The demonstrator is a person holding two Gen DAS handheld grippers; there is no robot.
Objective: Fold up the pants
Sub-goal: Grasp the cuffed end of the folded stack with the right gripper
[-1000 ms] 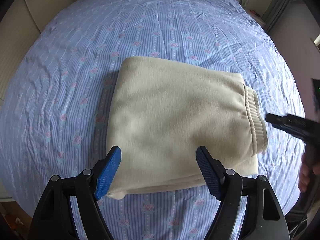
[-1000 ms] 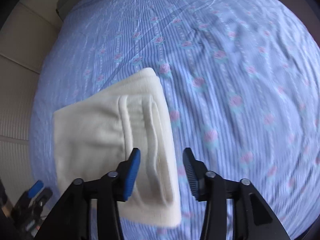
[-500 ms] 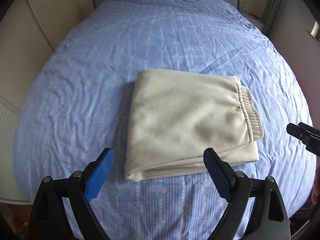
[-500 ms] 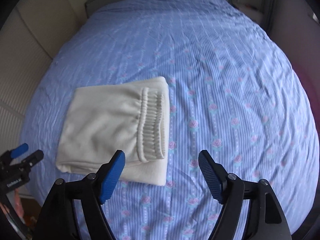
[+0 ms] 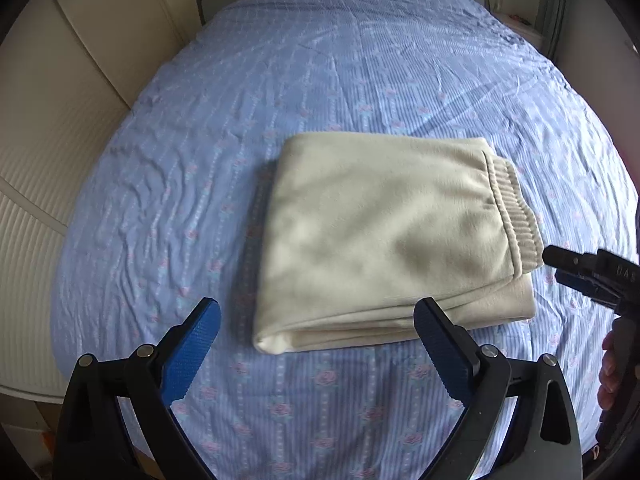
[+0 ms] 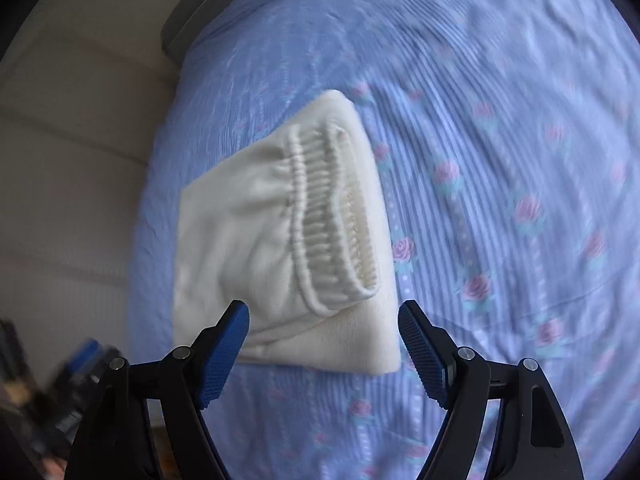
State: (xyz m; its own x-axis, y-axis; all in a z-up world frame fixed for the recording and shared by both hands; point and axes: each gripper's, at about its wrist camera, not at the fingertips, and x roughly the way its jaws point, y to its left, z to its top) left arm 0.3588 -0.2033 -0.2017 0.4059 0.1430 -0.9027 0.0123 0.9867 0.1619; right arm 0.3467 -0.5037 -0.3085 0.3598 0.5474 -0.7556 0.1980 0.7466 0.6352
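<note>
Cream fleece pants [image 5: 384, 240], folded into a rectangle, ribbed waistband [image 6: 332, 216] uppermost, flat on floral blue bedsheet [image 5: 320, 80]. Left gripper [image 5: 316, 344]: jaws opening, nothing between. Right gripper [image 6: 322, 344]: fingers apart (view blurred), clear of cloth.

The left gripper [image 5: 316, 344] had black plastic arms with silver screws at the joints and blue, finely textured pads [image 5: 192, 354]. The right gripper [image 6: 323, 342] matched it: black arms, silver screws, blue pads [image 6: 422, 354]. White lettering marked its black body.
</note>
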